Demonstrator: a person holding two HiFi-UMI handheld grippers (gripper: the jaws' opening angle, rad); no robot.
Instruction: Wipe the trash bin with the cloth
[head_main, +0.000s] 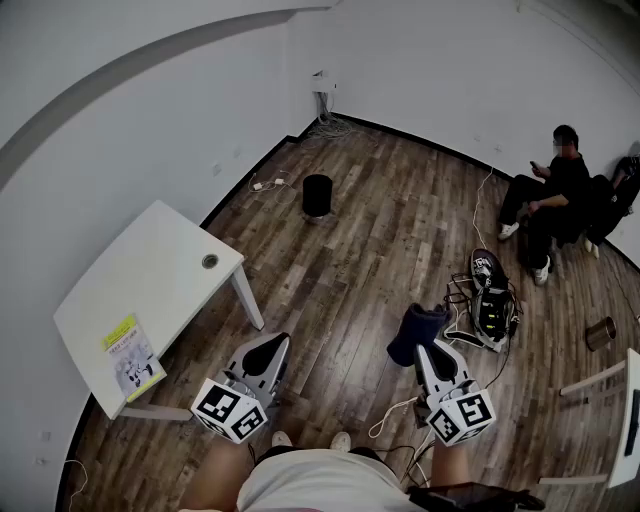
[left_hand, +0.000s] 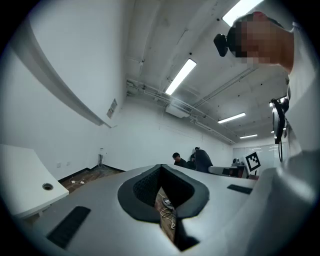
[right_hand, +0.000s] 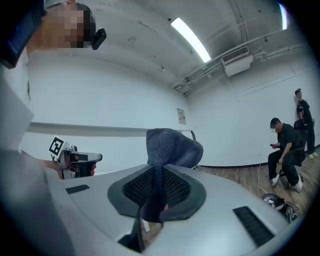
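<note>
The black trash bin (head_main: 317, 195) stands upright on the wood floor, far ahead near the back wall and well away from both grippers. My right gripper (head_main: 428, 350) is shut on a dark blue cloth (head_main: 415, 330), held at waist height. In the right gripper view the cloth (right_hand: 172, 147) bunches up above the jaws of the right gripper (right_hand: 157, 200), and a strip of it is pinched between the pads. My left gripper (head_main: 270, 348) is held level beside it. In its own view the left gripper (left_hand: 167, 210) shows its jaws closed together with nothing between them.
A white table (head_main: 150, 280) with a booklet (head_main: 128, 355) stands at the left by the wall. A person (head_main: 555, 190) sits on the floor at the back right. Cables and gear (head_main: 490, 300) lie to the right, with a metal cup (head_main: 600, 333) beyond them.
</note>
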